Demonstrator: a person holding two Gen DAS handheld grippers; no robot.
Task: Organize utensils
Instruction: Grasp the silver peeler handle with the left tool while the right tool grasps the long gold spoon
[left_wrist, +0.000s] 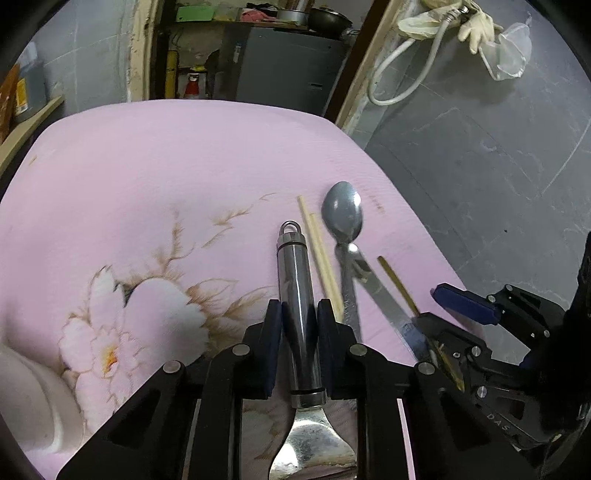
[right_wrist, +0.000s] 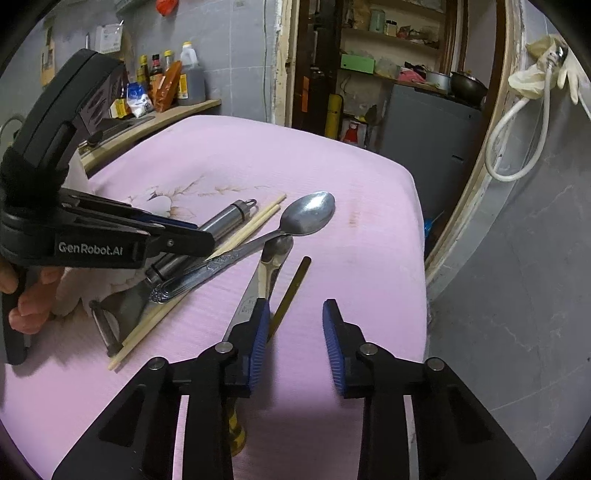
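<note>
My left gripper (left_wrist: 295, 314) is shut on the steel handle of a peeler (left_wrist: 297, 291), which rests on the pink floral cloth (left_wrist: 166, 177). Right of it lie a pair of wooden chopsticks (left_wrist: 319, 254), a steel spoon (left_wrist: 343, 221), a knife (left_wrist: 384, 295) and a thin brass stick (left_wrist: 397, 280). In the right wrist view my right gripper (right_wrist: 295, 332) is open and empty above the cloth, its left pad just over the knife (right_wrist: 255, 291) and brass stick (right_wrist: 291, 291). The peeler (right_wrist: 218, 221), chopsticks (right_wrist: 255, 221) and spoon (right_wrist: 306, 214) lie ahead and left.
The cloth-covered table (right_wrist: 369, 258) ends at the right, with grey floor (right_wrist: 517, 295) beyond. A shelf with bottles (right_wrist: 173, 81) stands at the back left and a doorway with shelves (right_wrist: 388, 74) behind. A white object (left_wrist: 33, 387) sits at the left edge.
</note>
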